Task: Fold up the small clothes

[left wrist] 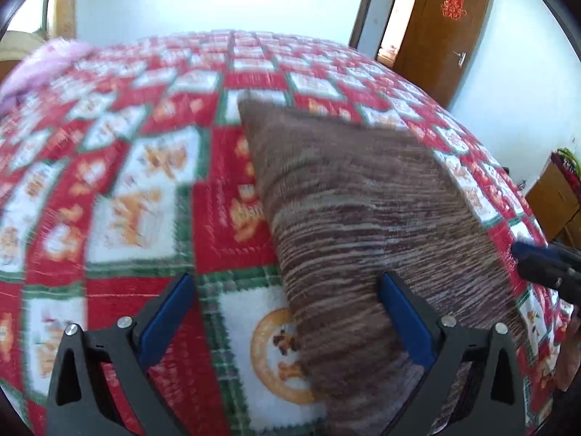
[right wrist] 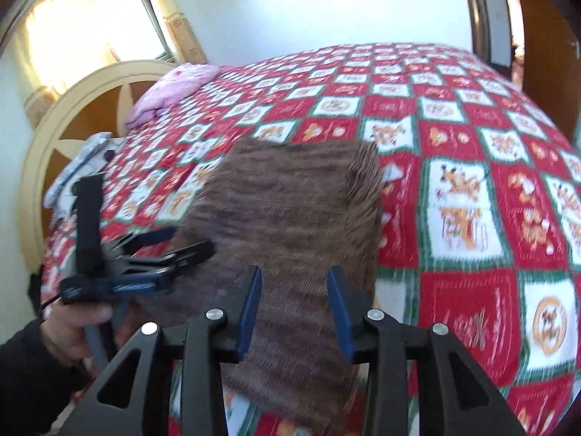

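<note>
A brown striped knit garment (left wrist: pixel 363 218) lies flat on the red, white and green patterned bedspread (left wrist: pixel 127 181). My left gripper (left wrist: pixel 287 287) is open wide, above the garment's near left edge, holding nothing. In the right wrist view the garment (right wrist: pixel 290 210) lies ahead, with my right gripper (right wrist: pixel 294 279) open just above its near part, its blue pads apart and nothing between them. The left gripper (right wrist: pixel 189 241) shows there at the garment's left edge, held by a hand. The right gripper's tip (left wrist: pixel 523 250) shows at the right edge of the left wrist view.
A pink quilt (right wrist: pixel 174 87) and a grey-white item (right wrist: pixel 80 160) lie by the cream headboard (right wrist: pixel 72 109). A curtained window (right wrist: pixel 109 11) is behind. A wooden door (left wrist: pixel 443 36) stands open at the far right, and a wooden cabinet (left wrist: pixel 555 200) sits beside the bed.
</note>
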`<state>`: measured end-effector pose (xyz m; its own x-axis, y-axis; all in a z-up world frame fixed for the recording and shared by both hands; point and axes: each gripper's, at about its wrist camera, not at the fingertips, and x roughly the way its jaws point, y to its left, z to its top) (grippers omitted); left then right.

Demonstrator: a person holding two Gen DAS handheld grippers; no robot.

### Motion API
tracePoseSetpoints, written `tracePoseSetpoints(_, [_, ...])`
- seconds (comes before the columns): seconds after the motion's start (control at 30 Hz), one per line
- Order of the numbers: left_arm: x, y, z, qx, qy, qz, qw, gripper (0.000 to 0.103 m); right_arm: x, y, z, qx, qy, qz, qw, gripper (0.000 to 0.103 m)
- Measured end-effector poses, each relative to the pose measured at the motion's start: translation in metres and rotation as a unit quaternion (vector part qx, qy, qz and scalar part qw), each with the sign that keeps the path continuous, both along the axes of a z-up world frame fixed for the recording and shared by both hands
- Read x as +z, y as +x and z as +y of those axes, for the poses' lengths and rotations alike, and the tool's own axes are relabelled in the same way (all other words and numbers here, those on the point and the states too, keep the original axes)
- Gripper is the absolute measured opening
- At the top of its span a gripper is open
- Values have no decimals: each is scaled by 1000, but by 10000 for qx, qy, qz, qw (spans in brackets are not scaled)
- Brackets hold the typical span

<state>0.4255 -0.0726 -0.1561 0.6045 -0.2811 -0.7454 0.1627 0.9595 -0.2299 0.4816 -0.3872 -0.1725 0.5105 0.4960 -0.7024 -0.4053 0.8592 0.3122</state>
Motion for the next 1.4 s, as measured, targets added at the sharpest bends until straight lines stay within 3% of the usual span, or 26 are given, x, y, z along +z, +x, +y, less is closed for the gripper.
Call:
tracePoseSetpoints(0.1, [2, -7, 2, -40, -47, -30, 10000, 103, -9, 24, -19, -245, 411, 241, 9986, 39])
tracePoseSetpoints(0.2, [3, -25, 11, -233, -875, 48, 9959, 102, -22, 58, -37, -520, 949, 601, 9923, 48])
tracePoseSetpoints(0.27, [1, -35, 9, -330, -1105, -29, 9933, 102, -30, 77, -39, -560, 1182, 838, 9879, 55])
tracePoseSetpoints(0.37, [0, -38, -4, -476, -771, -98, 9958, 101, -43, 107, -32, -466, 1256, 1140, 9844, 55])
tracePoseSetpoints(0.73, [-5, -30, -25, -504, 28, -43, 9987, 102, -64, 140, -24, -595, 1702, 807, 9803, 54])
tracePoseSetpoints(0.83, [-7, -29, -24, -515, 20, -38, 9987, 102, -65, 140, -27, -597, 1721, 855, 9795, 46])
tracePoseSetpoints(0.93, [-6, -30, -23, -519, 6, -56, 9986, 102, -67, 139, -24, -341, 1835, 926, 9781, 26])
tracePoseSetpoints(1.03, [-6, -31, -21, -535, -101, -95, 9985, 101, -67, 134, -17, -249, 1684, 791, 9822, 26])
tracePoseSetpoints(1.2, [-4, -34, -13, -475, -362, -183, 9980, 85, -70, 135, -19, -272, 1762, 811, 9806, 26])
tracePoseSetpoints(1.4, [0, -38, -23, -712, -216, -256, 9969, 59, -70, 133, -18, -314, 1663, 786, 9824, 25])
